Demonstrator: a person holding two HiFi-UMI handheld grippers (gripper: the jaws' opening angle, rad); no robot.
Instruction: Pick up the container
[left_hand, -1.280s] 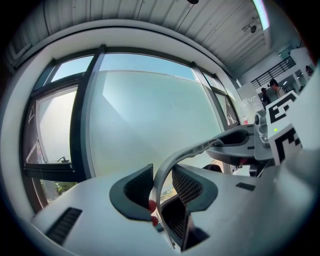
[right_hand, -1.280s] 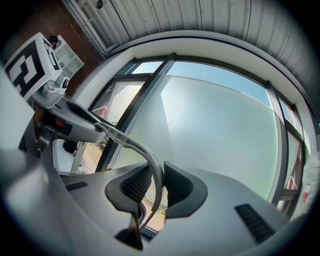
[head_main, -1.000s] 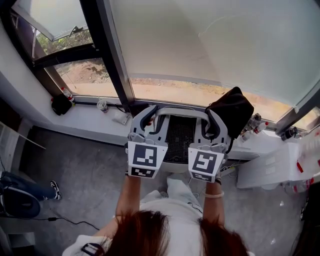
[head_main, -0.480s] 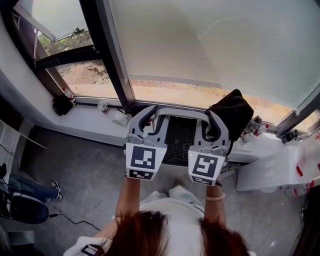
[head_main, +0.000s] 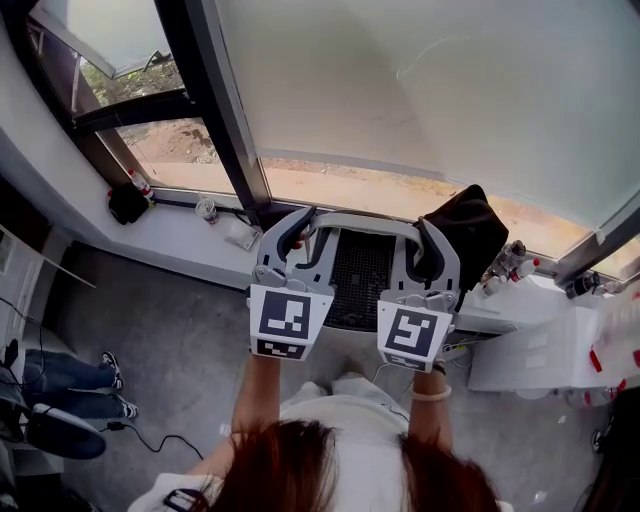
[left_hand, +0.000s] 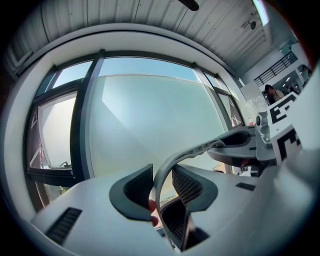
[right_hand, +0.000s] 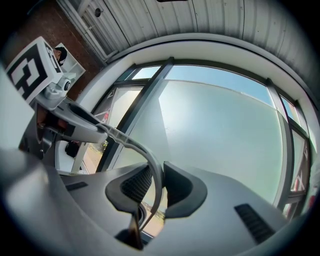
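The container (head_main: 360, 268) is a light grey basket with a dark mesh inside, held up in the air in front of the window. Its curved grey rim (head_main: 365, 221) runs from one gripper to the other. My left gripper (head_main: 291, 243) is shut on the rim's left end, and in the left gripper view the rim (left_hand: 167, 167) passes between the dark ribbed pads (left_hand: 186, 186). My right gripper (head_main: 432, 250) is shut on the right end, where the rim (right_hand: 154, 172) is pinched between its pads (right_hand: 136, 184). The container's underside is hidden.
A white window sill (head_main: 190, 235) below carries a small cup (head_main: 207, 210), a black object (head_main: 128, 203) and bottles (head_main: 505, 265). A black bag (head_main: 470, 228) sits right of the container. A white cabinet (head_main: 540, 345) stands at the right. A dark window post (head_main: 215, 110) rises ahead. Someone's legs (head_main: 80, 385) are at lower left.
Both grippers keep their hold on the rim and have hardly moved. The view has drifted slightly, and the legs at lower left have shifted.
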